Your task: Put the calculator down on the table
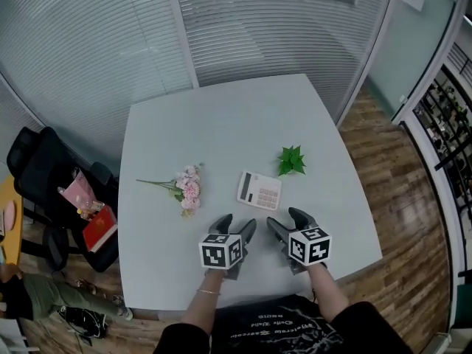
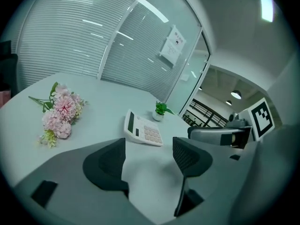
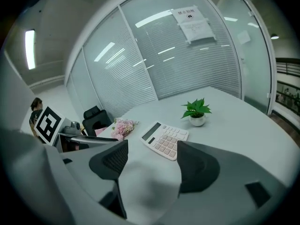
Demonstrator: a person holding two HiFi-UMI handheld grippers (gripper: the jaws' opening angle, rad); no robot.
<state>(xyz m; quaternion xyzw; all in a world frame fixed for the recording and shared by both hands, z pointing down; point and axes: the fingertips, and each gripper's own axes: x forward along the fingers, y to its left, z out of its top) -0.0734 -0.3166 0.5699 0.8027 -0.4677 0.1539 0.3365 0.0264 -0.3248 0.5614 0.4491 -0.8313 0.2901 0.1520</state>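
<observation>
Head view: left gripper (image 1: 237, 224) and right gripper (image 1: 285, 218) hang side by side, both jaws spread wide, nothing between them. Just ahead of the jaws, the calculator (image 1: 259, 190) lies flat on the worktop (image 1: 221, 116), untouched. Pink flowers (image 1: 189, 189) sit ahead-left, a potted plant (image 1: 292, 161) farther ahead-right.

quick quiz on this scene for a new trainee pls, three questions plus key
1. True or false: the calculator lies on the table.
2. The left hand-held gripper is: A shut on the calculator, B shut and empty, C open and empty.
3. Fill in: in the head view, the pink ____ lie left of the calculator.
Key: 1 true; 2 C; 3 flowers.
</observation>
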